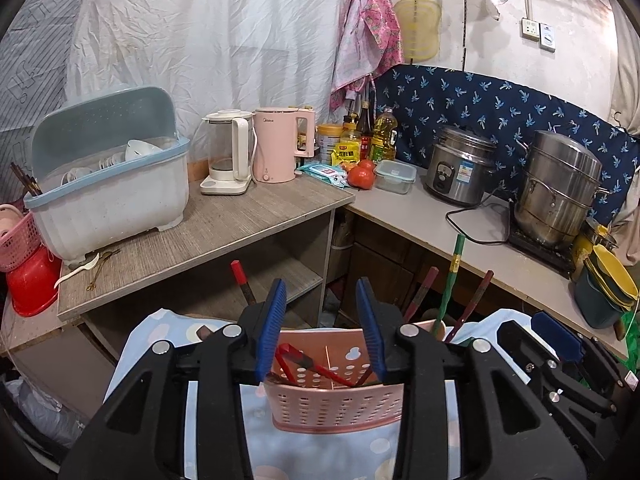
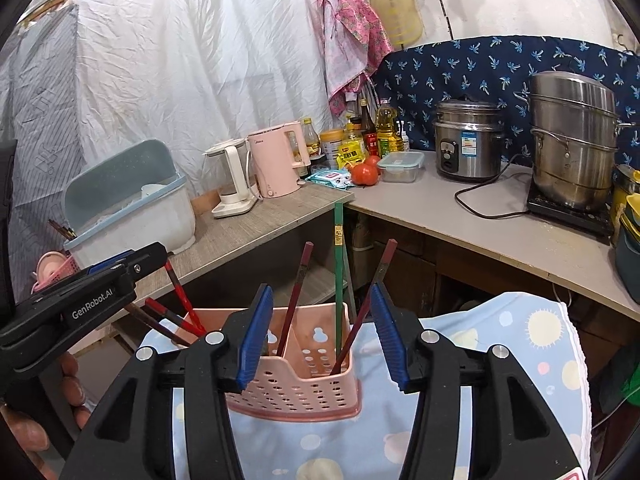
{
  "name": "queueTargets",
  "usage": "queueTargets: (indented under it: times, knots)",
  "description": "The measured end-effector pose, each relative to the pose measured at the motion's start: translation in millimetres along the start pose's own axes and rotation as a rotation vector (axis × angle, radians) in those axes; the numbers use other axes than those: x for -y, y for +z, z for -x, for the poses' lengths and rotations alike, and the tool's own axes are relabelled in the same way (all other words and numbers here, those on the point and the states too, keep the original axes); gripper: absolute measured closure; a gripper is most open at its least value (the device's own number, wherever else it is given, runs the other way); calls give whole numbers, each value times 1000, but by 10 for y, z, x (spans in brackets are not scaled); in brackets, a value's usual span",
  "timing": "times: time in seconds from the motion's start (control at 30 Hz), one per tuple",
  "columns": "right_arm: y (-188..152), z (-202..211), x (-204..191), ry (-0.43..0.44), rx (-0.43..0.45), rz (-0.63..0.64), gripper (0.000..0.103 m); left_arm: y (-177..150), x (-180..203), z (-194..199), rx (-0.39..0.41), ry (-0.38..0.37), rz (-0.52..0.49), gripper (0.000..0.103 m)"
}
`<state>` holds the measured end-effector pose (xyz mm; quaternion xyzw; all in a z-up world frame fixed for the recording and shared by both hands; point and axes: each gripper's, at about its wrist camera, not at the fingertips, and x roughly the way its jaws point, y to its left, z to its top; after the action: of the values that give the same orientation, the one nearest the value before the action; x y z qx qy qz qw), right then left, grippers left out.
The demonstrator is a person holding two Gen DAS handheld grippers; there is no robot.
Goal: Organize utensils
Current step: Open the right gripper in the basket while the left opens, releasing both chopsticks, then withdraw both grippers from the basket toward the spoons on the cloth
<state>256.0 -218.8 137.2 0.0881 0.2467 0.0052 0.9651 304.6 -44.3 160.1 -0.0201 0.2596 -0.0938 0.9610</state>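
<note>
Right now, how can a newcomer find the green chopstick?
Look at the pink holder standing on the blue dotted cloth. In its right compartment, the green chopstick stands almost upright. Its neighbours are dark red and lean; it alone is green, with a gold band.

"GenRobot.AI" is printed in white on the black body of the left tool (image 2: 120,276). "Midea" is marked on the pink kettle (image 1: 276,150), far on the table. Labels on bottles and rice cooker are illegible.
</note>
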Motion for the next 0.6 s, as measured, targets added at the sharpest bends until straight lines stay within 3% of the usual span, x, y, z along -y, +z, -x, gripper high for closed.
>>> queueTargets:
  times: [0.3,0.6]
  knots:
    - [-219,261,7,-3,-26,17,53,-179,-12,309,1,-6,-10,66]
    - [-768,457,113,-28,-112,6,53,-634,-68,539,-62,-21,-12,66]
